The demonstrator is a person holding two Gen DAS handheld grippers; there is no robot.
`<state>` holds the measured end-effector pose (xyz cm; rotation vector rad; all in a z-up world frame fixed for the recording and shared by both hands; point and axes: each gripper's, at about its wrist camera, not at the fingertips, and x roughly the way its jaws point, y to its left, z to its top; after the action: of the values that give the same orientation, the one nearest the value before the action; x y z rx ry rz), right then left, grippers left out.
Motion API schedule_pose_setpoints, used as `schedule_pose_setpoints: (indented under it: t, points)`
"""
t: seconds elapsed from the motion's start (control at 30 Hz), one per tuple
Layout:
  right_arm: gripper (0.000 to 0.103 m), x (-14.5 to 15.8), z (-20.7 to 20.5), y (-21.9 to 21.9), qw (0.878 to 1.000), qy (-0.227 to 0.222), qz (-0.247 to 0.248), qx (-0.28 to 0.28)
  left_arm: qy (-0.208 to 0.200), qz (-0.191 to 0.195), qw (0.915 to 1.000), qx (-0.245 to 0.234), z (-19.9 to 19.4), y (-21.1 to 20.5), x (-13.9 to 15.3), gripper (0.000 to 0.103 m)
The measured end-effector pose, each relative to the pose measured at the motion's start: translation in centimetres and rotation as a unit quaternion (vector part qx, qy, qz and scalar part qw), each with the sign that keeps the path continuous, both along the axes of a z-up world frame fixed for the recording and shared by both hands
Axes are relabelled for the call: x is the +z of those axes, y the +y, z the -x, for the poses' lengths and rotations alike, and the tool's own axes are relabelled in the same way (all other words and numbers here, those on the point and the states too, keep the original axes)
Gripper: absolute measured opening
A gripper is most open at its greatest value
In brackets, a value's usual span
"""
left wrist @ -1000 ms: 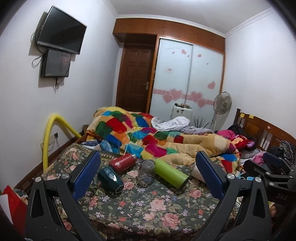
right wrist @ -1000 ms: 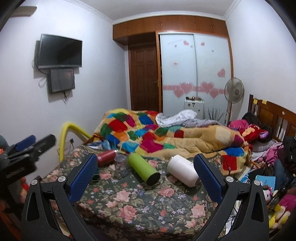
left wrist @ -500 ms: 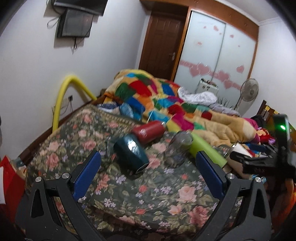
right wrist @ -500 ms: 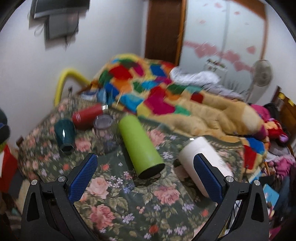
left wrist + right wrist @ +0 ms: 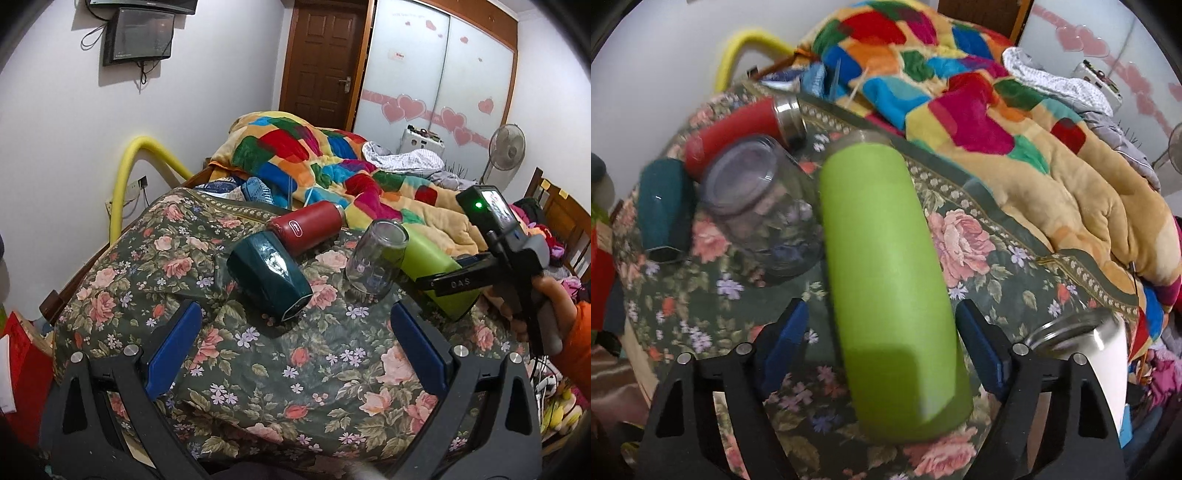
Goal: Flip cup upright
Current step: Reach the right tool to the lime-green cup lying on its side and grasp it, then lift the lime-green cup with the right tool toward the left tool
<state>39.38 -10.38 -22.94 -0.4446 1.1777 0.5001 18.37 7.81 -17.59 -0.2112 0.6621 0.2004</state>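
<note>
Several cups lie on a floral bedspread. A green cup lies on its side, open end toward me. My right gripper is open, one finger on each side of the green cup, not touching it; it also shows in the left wrist view. A dark teal cup, a red flask and a clear glass jar lie to the left. My left gripper is open and empty, just short of the teal cup. A white cup lies at the right.
A patchwork quilt is piled behind the cups. A yellow foam-covered rail stands at the bed's left side by the wall. A fan and wardrobe doors are at the back. The bedspread edge drops off in front.
Both grippers moved forward and down toward the bed. The right gripper now straddles the green cup. The left gripper came closer to the teal cup.
</note>
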Motion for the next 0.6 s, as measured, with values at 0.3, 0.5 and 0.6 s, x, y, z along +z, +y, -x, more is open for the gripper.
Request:
schedule_pose_setpoints:
  t: [0.3, 0.5, 0.6]
  points:
    - [0.071, -1.7, -1.0, 1.0, 0.999, 0.007, 0.037, 0.01, 0.002, -0.008, 1.0, -0.004, -0.1, -0.3, 0.0, 0.103]
    - [0.064, -1.4, -0.8, 0.1, 0.999, 0.029, 0.01, -0.007, -0.004, -0.012, 0.9999, -0.003, 0.5, -0.6, 0.6, 0.103]
    - [0.063, -1.4, 0.0, -0.1, 0.999, 0.029, 0.005, -0.015, -0.007, -0.016, 0.9998, -0.003, 1.1, -0.7, 1.1, 0.103]
